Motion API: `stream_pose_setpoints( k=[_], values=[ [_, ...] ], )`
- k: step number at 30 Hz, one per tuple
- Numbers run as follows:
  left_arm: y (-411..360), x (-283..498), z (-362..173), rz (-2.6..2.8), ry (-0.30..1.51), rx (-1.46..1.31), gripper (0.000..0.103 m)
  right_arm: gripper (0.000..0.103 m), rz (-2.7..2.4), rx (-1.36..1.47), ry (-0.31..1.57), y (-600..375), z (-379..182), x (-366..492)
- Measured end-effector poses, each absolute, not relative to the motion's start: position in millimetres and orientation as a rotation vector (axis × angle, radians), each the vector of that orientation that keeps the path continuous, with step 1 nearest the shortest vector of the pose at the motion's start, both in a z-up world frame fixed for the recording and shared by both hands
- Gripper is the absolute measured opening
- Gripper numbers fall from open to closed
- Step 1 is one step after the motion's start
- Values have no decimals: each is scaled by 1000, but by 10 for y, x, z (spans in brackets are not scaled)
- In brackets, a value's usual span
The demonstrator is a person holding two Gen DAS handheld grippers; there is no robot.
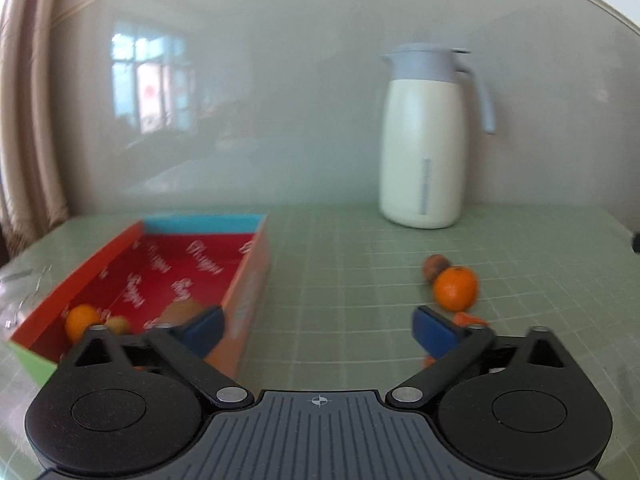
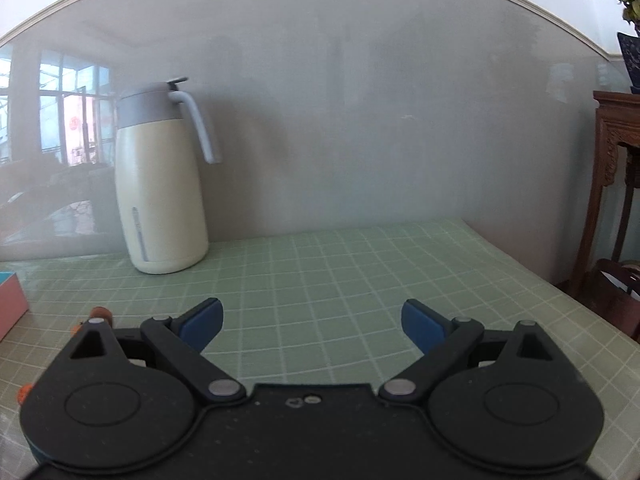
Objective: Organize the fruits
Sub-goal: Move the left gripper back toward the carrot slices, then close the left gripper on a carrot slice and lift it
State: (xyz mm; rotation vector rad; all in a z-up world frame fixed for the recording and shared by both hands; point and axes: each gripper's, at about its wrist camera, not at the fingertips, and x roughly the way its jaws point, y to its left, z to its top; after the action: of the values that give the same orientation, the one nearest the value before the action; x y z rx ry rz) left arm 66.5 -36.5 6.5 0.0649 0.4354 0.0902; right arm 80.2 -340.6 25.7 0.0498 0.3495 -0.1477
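Note:
A red box [image 1: 172,276] with a blue far wall lies on the green grid table at left. It holds an orange [image 1: 81,321], a small kiwi [image 1: 117,324] and a brown kiwi [image 1: 182,309]. On the table to the right lie an orange [image 1: 456,287], a brown fruit [image 1: 435,266] behind it and small orange pieces [image 1: 469,319]. My left gripper [image 1: 318,330] is open and empty, its left finger over the box's near right corner. My right gripper [image 2: 312,320] is open and empty above bare table. The box's corner [image 2: 10,304] shows at the left edge there.
A cream jug with a grey lid and handle [image 1: 424,140] stands at the back by the glossy wall; it also shows in the right wrist view [image 2: 160,184]. A dark wooden stand [image 2: 616,184] is past the table's right edge. A curtain [image 1: 24,128] hangs at far left.

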Motion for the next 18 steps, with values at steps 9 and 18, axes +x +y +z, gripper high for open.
stream_pose_setpoints(
  k=[9,18],
  values=[
    [-779,764,-80,-16,516,126,79,96,-162,66,354,-3516,250,806],
    [-924,873,-192,-36,585,121,65,96,-186,74,364,-3644,221,795]
  ],
)
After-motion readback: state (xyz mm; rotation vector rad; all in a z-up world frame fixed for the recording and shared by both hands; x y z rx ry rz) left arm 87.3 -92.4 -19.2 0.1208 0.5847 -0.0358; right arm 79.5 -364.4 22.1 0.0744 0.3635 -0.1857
